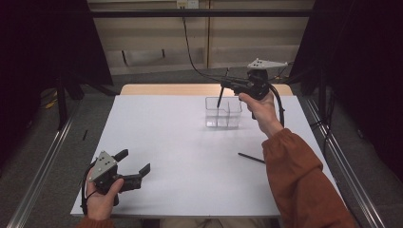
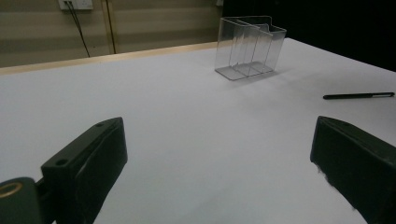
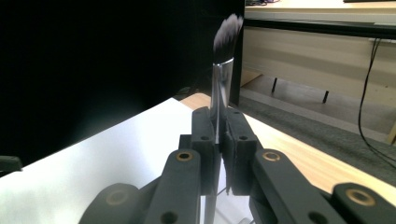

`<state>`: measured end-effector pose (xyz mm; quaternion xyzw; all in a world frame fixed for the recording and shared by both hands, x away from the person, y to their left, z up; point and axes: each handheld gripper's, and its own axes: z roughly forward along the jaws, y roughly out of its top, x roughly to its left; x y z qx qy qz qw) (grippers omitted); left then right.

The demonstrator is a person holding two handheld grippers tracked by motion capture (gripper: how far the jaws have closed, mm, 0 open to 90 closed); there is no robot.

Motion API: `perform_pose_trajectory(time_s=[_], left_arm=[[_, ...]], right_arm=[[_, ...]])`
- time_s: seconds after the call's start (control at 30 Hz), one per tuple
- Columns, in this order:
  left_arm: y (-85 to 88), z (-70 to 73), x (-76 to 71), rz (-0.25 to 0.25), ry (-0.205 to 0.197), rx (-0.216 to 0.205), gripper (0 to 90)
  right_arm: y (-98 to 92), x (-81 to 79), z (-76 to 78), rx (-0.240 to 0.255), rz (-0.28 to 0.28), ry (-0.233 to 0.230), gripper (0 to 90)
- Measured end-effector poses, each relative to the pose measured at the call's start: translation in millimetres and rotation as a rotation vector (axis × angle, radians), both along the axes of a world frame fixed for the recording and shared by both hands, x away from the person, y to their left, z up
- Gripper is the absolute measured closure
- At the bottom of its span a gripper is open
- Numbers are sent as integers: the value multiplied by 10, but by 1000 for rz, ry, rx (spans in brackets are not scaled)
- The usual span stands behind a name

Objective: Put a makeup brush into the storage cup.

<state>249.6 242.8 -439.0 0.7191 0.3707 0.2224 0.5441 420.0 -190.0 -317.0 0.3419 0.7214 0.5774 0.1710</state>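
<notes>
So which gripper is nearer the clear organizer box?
Right. The right gripper is held just above the clear organizer box, shut on a makeup brush. The left gripper rests open near the table's front left corner, far from the box.

Recording lab: white table (image 1: 190, 166), black curtains (image 1: 43, 42), aluminium frame rails (image 1: 45, 166).

in the right gripper view the makeup brush (image 3: 219, 88) has its handle hidden below the shut jaws, and its bristle tip is blurred. in the left gripper view the bottom edge crops both jaws, and the pen (image 2: 358, 95) is too small to identify surely.
</notes>
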Motion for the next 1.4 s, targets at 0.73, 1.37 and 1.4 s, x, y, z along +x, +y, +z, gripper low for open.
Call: perform_pose_trajectory(time_s=[0.73,1.37,1.4], left_arm=[[17,32,-7,2,-18,6,34],[49,27,15,22,-14,3,33],[49,27,14,21,-15,4,33]], right_arm=[[150,355,-162,-29,-95,17,838],[188,372,-476,-49,-86,62,838],[187,370,-486,-48,-86,65,838]])
